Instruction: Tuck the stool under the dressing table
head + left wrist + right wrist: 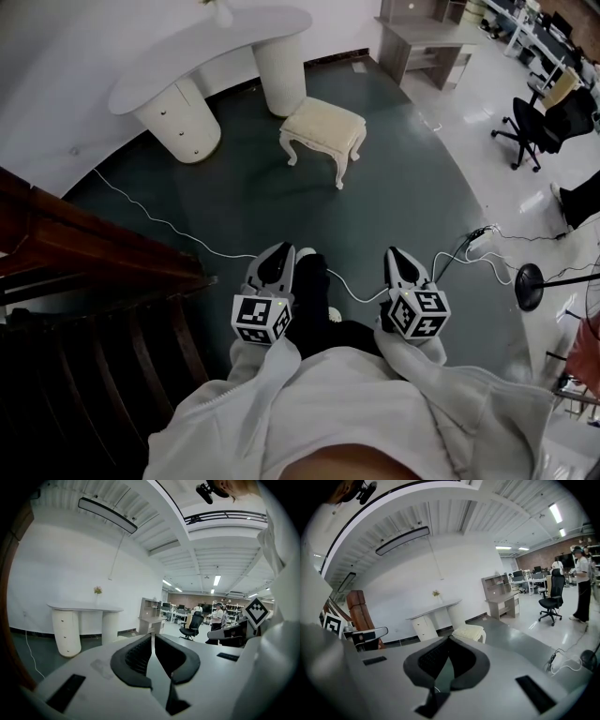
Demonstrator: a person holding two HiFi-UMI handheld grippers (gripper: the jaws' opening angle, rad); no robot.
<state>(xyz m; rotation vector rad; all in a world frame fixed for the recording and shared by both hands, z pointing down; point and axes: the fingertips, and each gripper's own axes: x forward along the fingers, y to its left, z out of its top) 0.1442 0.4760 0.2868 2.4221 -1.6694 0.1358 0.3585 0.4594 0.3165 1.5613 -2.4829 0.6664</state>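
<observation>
stool [469, 632]: legs hidden behind right gripper [449, 640] | left gripper view: stool hidden behind left gripper [152, 638] | dressing table [187, 61]: flower on top cut off by head view's upper edge | distant people [217, 617]: too small to make out

no legible text, labels, brands or numbers anywhere

Black office chair [530, 127] at right; grey desk [427, 42] behind; white cable [173, 227] across dark floor [234, 187]

The stool [323, 131] stands on the floor [412, 197] just before the dressing table [202, 56].
</observation>
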